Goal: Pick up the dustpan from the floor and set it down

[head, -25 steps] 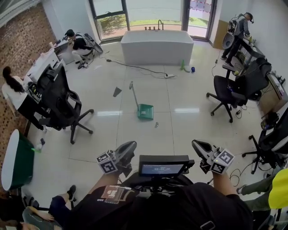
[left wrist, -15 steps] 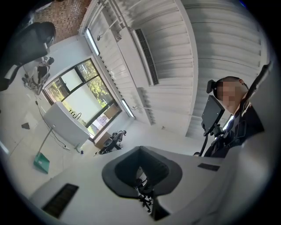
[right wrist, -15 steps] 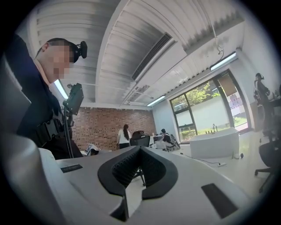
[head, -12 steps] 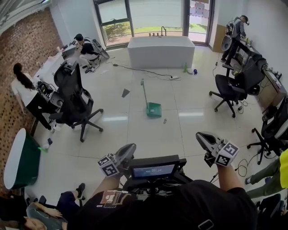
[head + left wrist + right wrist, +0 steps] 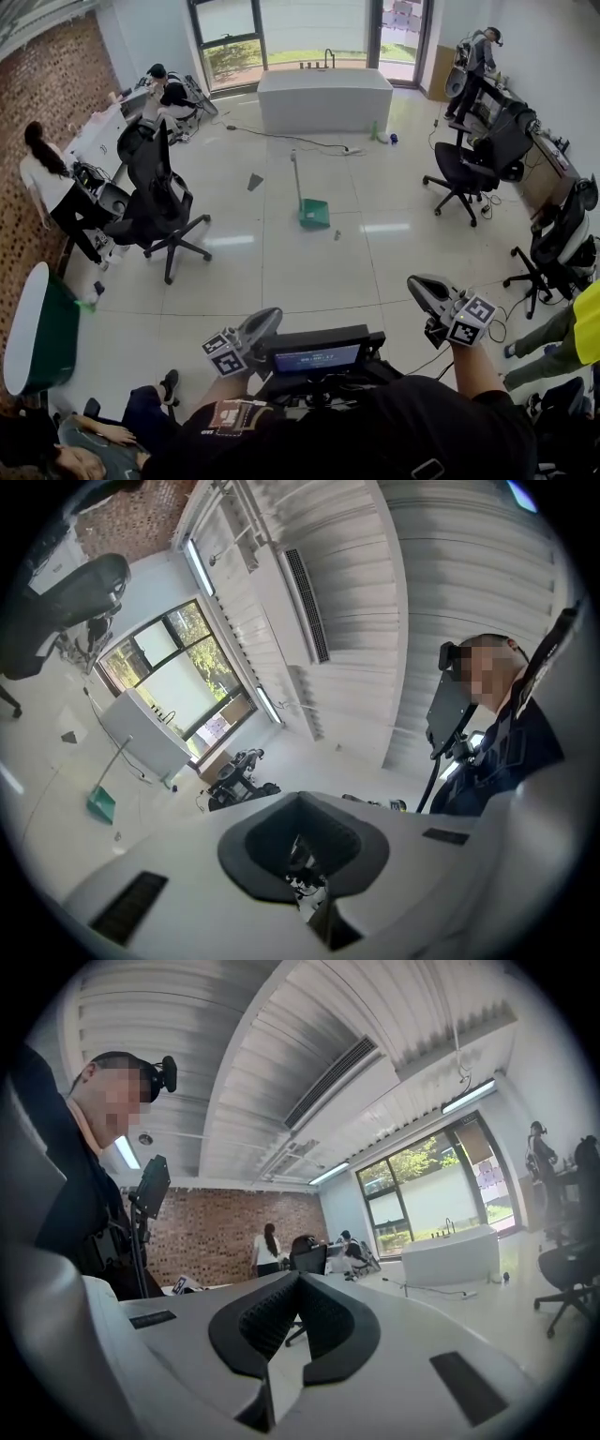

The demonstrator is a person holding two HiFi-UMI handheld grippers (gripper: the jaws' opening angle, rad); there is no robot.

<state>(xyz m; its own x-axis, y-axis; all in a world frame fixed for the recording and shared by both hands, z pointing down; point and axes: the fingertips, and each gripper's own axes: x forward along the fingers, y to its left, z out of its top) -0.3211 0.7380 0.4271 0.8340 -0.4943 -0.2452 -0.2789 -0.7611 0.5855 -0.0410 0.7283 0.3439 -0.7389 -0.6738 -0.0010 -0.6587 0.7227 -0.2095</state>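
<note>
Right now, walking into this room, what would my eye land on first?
Probably the green long-handled dustpan standing on the pale tiled floor mid-room, with the white bathtub by the windows behind it. Nearer, the left claw and right claw are held out low, both shut and empty.

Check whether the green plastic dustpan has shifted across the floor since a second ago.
No: the green plastic dustpan still stands at the same spot before the white tub.

No legible text, chest screen (image 5: 315, 358) lettering too small to read
</note>
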